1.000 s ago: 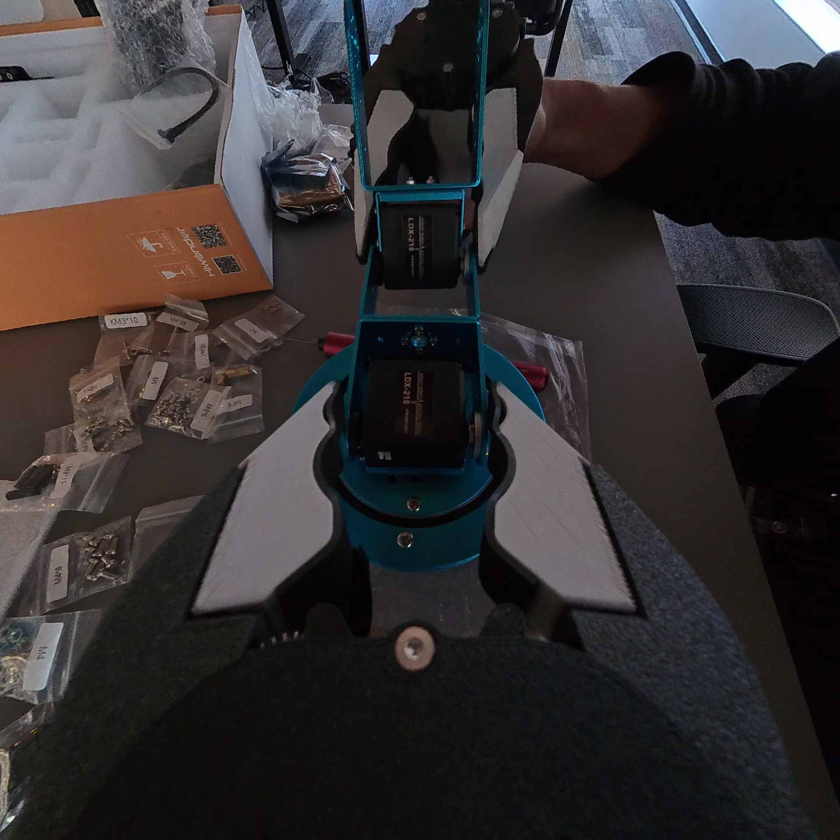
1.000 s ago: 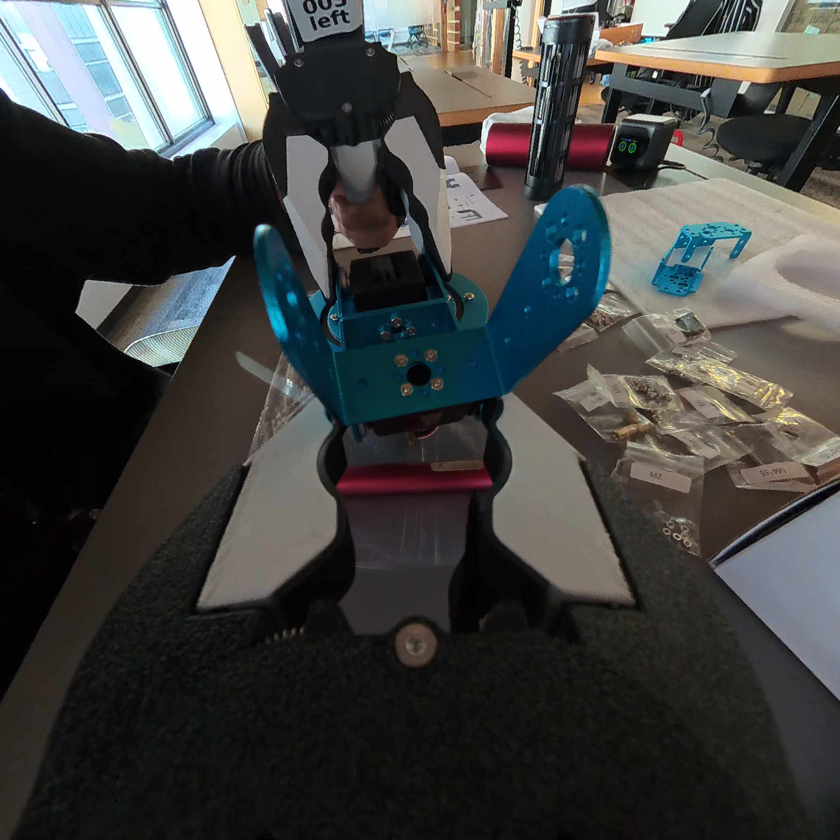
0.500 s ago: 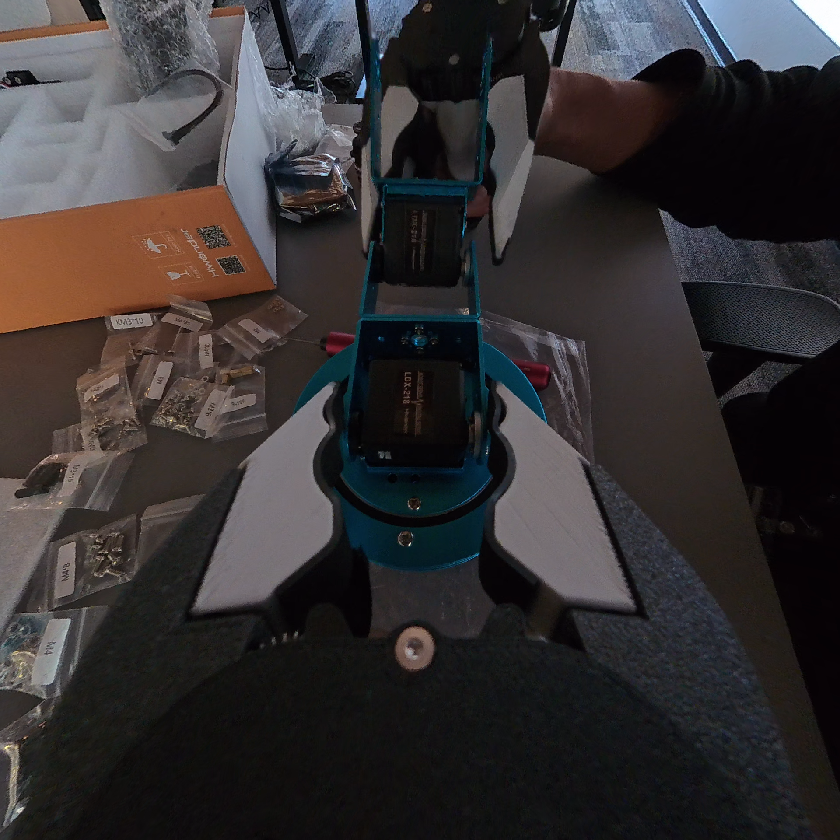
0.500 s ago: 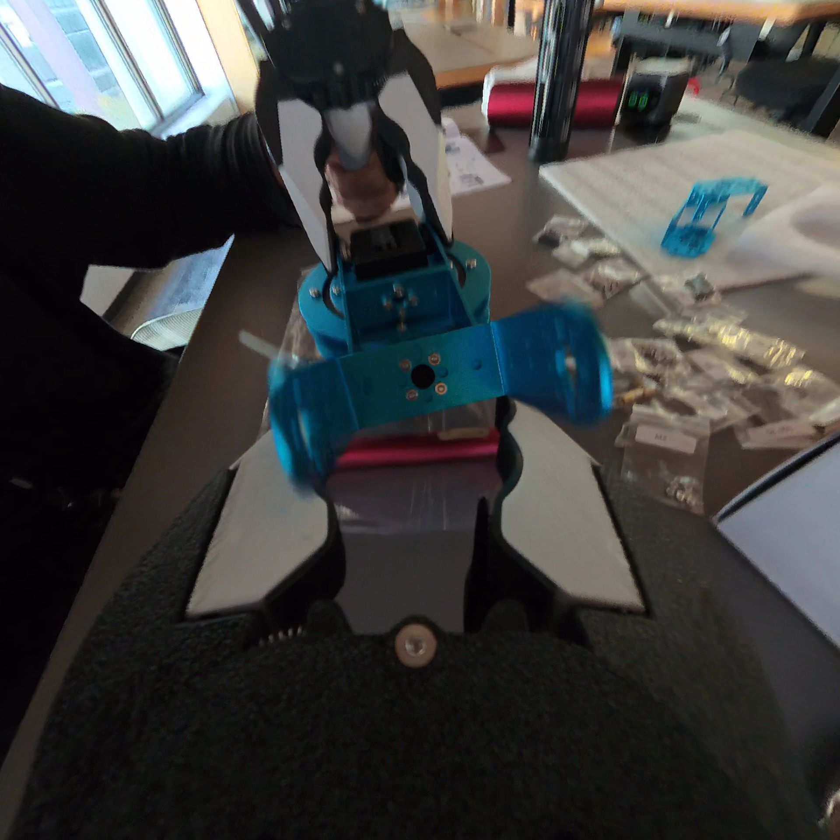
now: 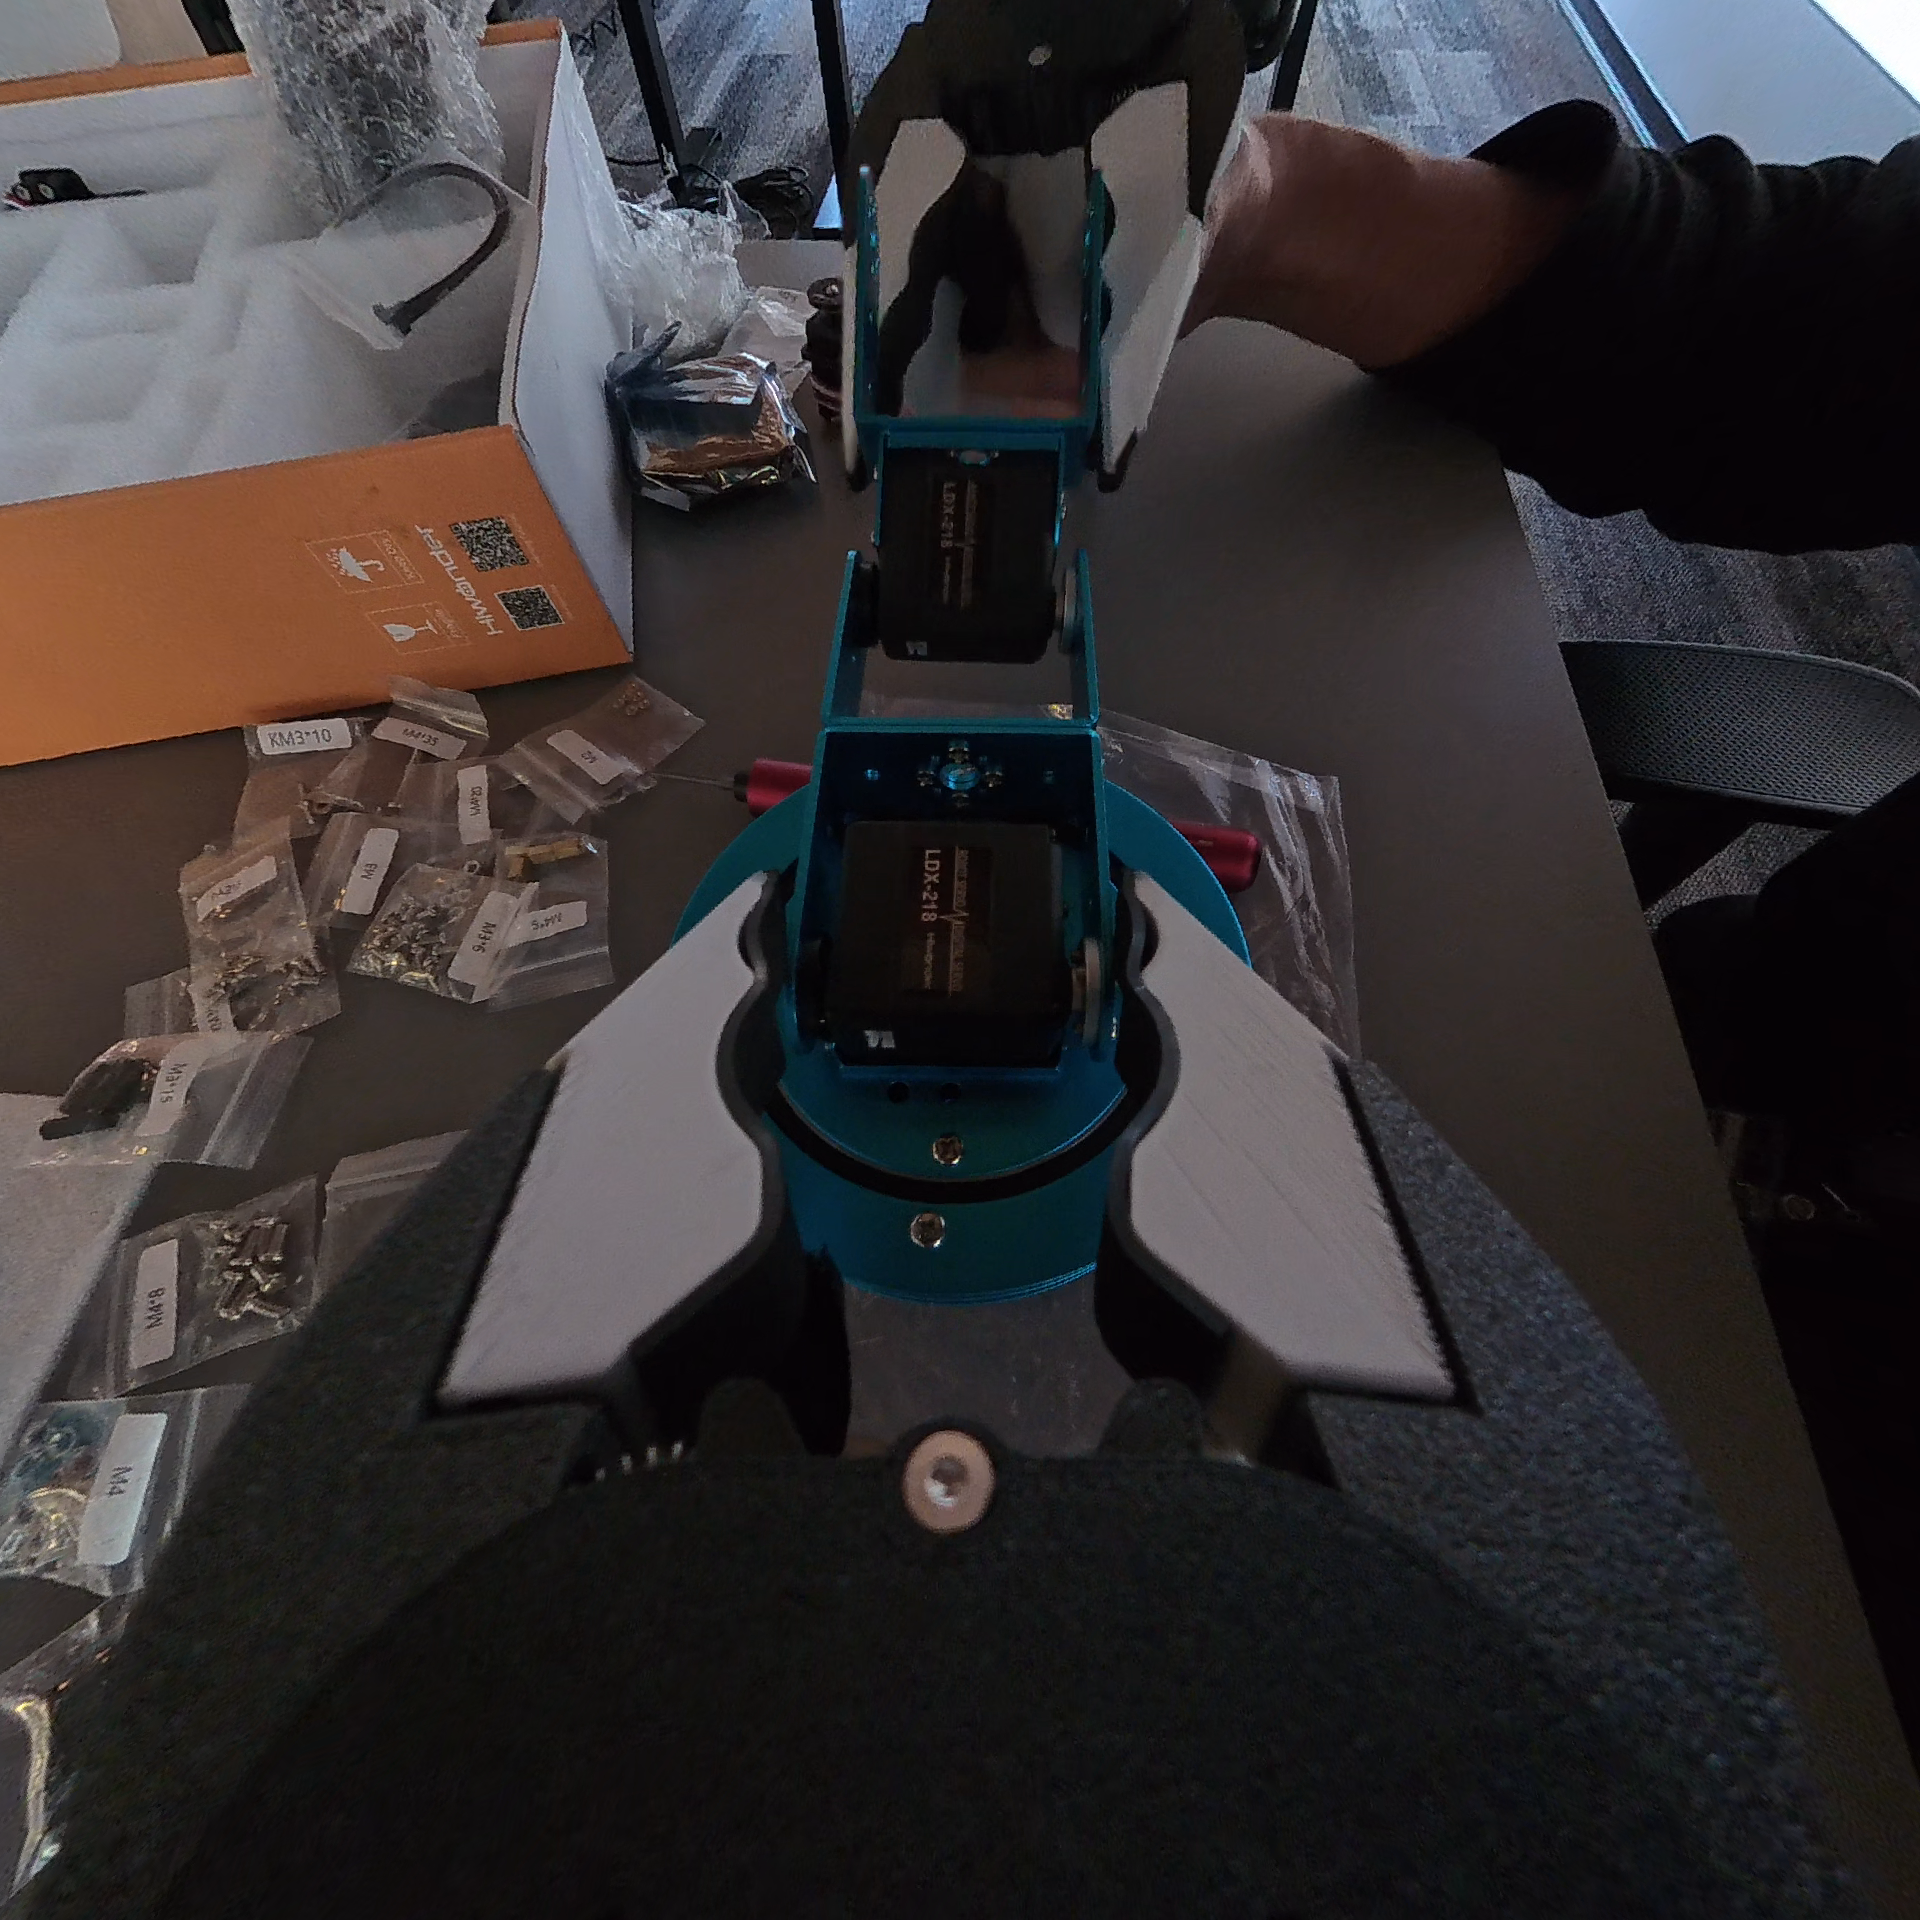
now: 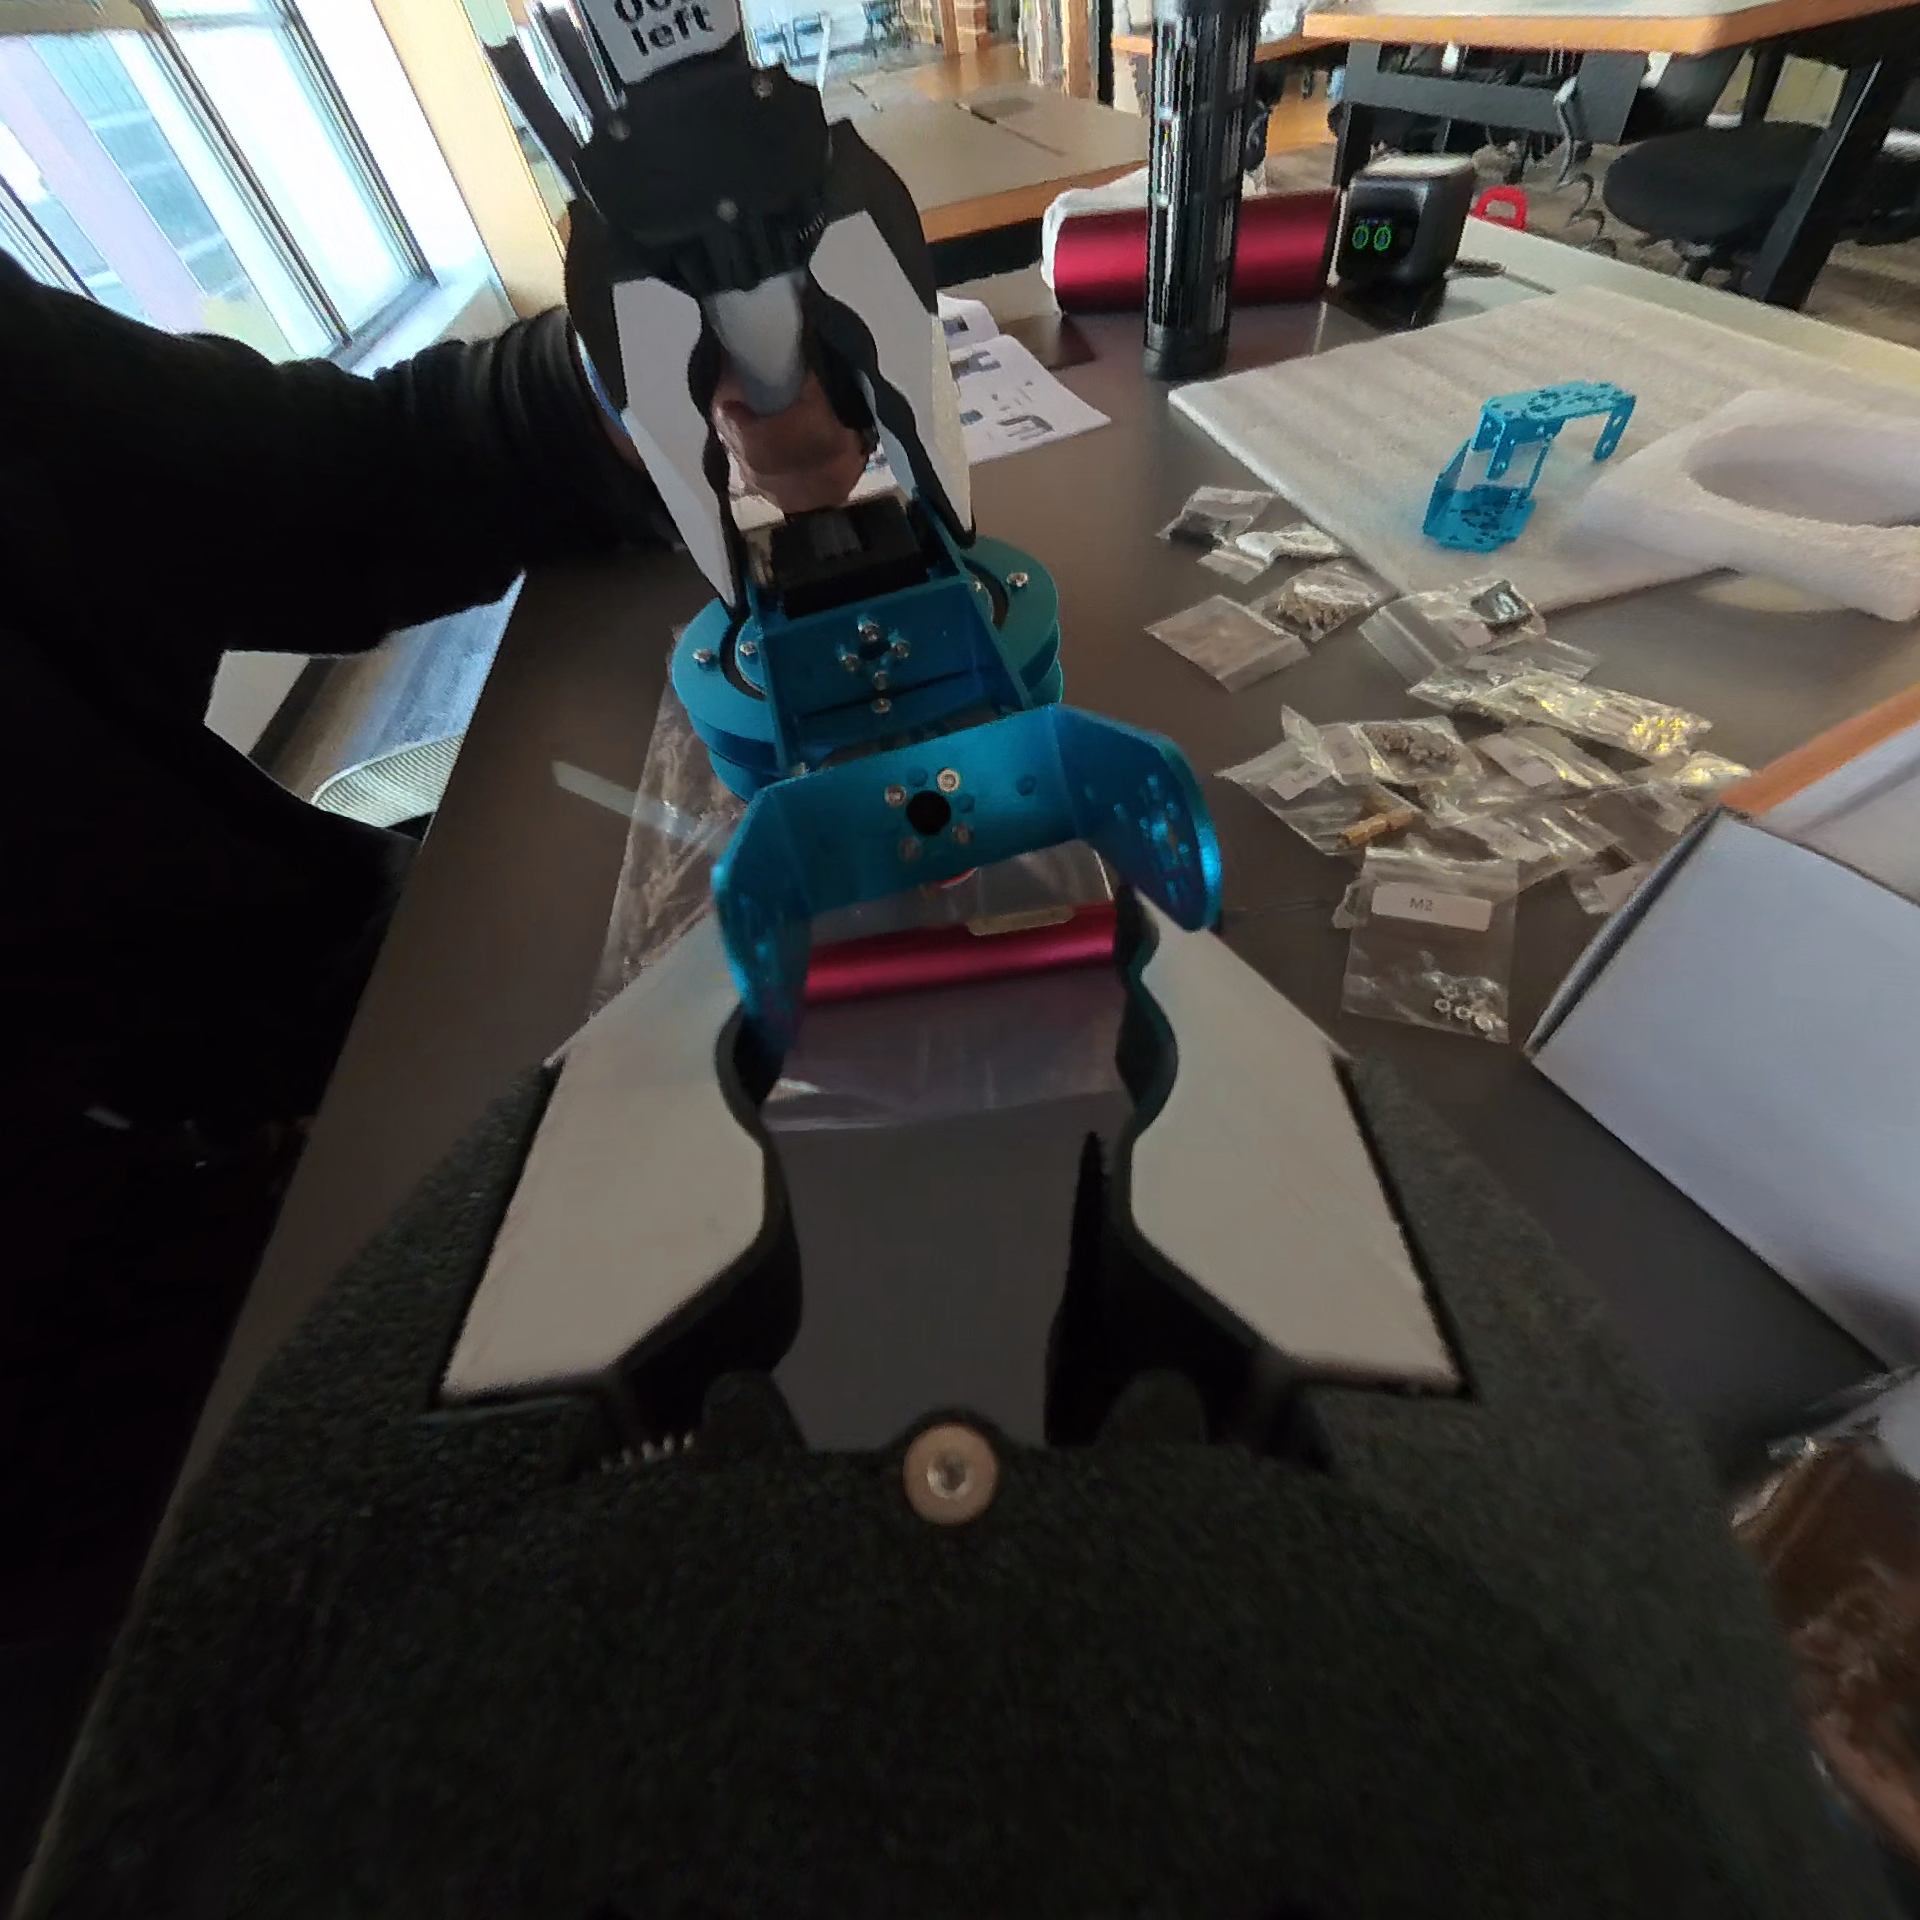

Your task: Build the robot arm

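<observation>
L gripper (image 5: 951,956) jaws are closed on the lower blue servo bracket (image 5: 956,774) of a small robot-arm assy; fingers (image 5: 665,1070) bear on both sides of the bracket, which carries a black servo (image 5: 945,945) and sits on a round blue base (image 5: 951,1226) on the dark table (image 5: 1351,644). A second black servo (image 5: 961,561) sits farther out in the same chain, tilted fwd over the table. At the chain's far end is a blue U-bracket (image 6: 966,821). R gripper (image 6: 951,997) jaws are spread wide, w/ the U-bracket ears near its fingertips: the bracket's left ear dips between the fingers close to the left one, the right ear sits just above the right finger (image 6: 1247,1122); contact cannot be confirmed. A red cylindrical tool (image 6: 956,961) in a clear plastic bag (image 5: 1268,831) lies on the table beneath the U-bracket. Small zip bags of screws (image 5: 416,904) are scattered beside the assy, near an open orange-and-white carton (image 5: 312,582) w/ white foam insert. Across the table: a separate blue bracket (image 6: 1517,457) resting on a white foam sheet (image 6: 1403,416), printed instruction sheets (image 6: 1018,405), a tall black cylinder (image 6: 1195,187) and a red cylinder (image 6: 1174,249) lying behind it. A dark sleeve (image 5: 1704,312) extends to the R gripper.
</observation>
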A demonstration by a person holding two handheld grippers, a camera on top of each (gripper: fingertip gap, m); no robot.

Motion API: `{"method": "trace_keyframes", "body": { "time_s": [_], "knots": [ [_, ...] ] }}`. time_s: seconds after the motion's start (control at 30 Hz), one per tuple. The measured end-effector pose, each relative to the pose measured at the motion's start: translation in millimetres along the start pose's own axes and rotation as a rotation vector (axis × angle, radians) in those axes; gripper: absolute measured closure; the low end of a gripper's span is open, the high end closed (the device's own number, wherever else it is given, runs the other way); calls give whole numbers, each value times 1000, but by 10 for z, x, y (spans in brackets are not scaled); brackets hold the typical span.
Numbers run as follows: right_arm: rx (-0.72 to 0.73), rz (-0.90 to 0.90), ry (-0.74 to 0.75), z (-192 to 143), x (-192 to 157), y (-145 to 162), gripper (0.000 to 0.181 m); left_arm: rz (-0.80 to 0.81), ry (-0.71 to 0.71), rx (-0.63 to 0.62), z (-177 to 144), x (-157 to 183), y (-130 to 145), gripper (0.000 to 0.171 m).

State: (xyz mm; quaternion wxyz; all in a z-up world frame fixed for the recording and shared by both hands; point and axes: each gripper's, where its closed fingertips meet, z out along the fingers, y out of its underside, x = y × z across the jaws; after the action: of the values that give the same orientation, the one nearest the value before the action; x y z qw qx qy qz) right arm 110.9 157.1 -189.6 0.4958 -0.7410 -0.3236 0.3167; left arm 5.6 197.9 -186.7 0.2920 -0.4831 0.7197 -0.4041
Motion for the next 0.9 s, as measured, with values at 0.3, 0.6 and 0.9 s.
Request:
{"method": "trace_keyframes", "body": {
  "time_s": [0.3, 0.6, 0.9],
  "knots": [
    [-20, -32, -46, -56, -116, 82, 172, 0, 4, 3, -3, -1, 0, 108],
    [-221, -75, -36, 90, -191, 378, 138, -3, 1, 10, -1, 0, -5, 109],
    [-151, -131, 27, 418, -83, 23, 80, 32, 22, -4, -66, 68, 12, 91]
  ]
}}
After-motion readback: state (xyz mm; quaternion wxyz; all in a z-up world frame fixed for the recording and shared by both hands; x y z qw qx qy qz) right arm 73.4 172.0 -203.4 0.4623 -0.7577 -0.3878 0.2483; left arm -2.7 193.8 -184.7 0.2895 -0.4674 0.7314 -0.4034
